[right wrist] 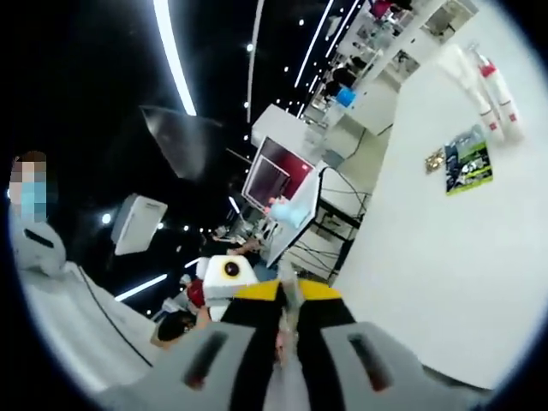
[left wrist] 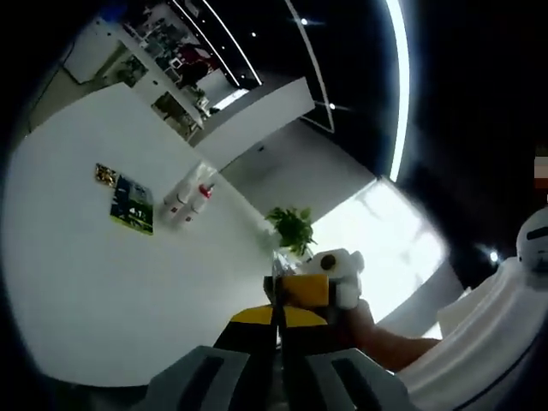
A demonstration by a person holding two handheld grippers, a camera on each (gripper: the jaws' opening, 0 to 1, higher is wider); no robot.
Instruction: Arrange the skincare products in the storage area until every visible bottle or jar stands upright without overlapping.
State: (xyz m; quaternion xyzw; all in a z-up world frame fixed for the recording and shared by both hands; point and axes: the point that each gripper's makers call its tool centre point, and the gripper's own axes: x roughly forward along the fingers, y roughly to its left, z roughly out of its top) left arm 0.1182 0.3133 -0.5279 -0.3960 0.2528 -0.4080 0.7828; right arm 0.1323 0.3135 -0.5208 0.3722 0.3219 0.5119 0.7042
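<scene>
White table [left wrist: 77, 282] | bottles [left wrist: 190, 199] lying at 11 o'clock | left gripper [left wrist: 278, 321] and right gripper [right wrist: 288, 317] pressed together, empty | risk: bottles roll when nudged.

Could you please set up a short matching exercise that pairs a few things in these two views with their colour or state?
Things:
1. white bottles
2. potted plant
3. green leaflet
4. left gripper

Colour or state:
a. jaws shut together
b. lying flat on the white table
c. green leaves
d. red caps

Pairs: 1-d, 2-c, 3-b, 4-a
</scene>
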